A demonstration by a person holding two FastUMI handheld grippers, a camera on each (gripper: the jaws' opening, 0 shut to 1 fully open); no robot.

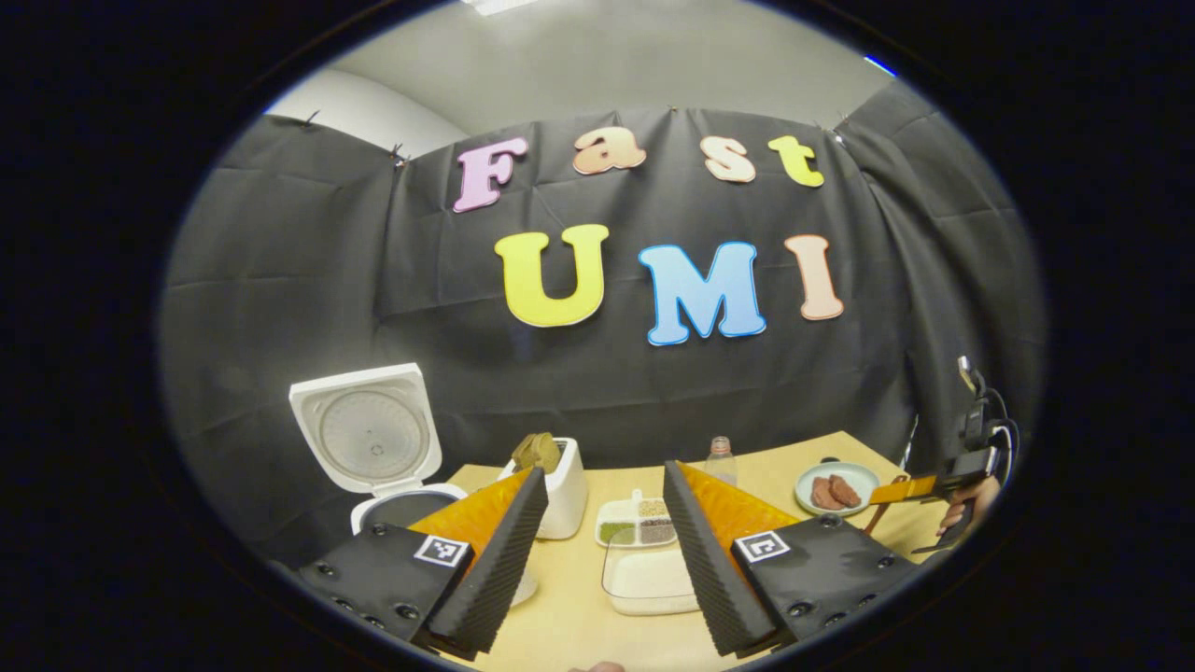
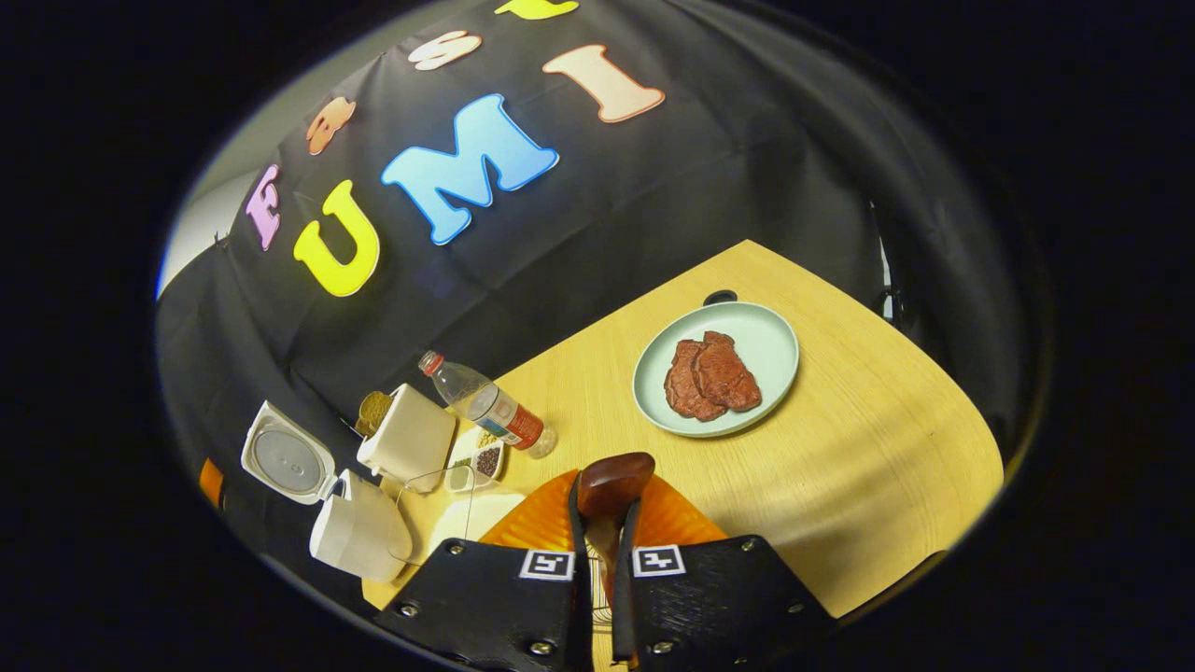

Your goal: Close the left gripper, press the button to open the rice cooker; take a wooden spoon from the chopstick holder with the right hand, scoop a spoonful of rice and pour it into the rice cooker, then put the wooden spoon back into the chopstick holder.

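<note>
Left gripper view: low over the near edge of the table [image 1: 579, 607], facing level toward the back wall, close behind the rice tub [image 1: 649, 583], open rice cooker [image 1: 373, 448] ahead on the left. Right gripper view: higher and rolled, above the table's right part, looking down and across its top, plate [image 2: 766, 336] in mid-frame, cooker far off at lower left. Shared by both: plate, bottle [image 2: 485, 403], chopstick holder [image 2: 408, 436], rice cooker and the tabletop between them.
</note>
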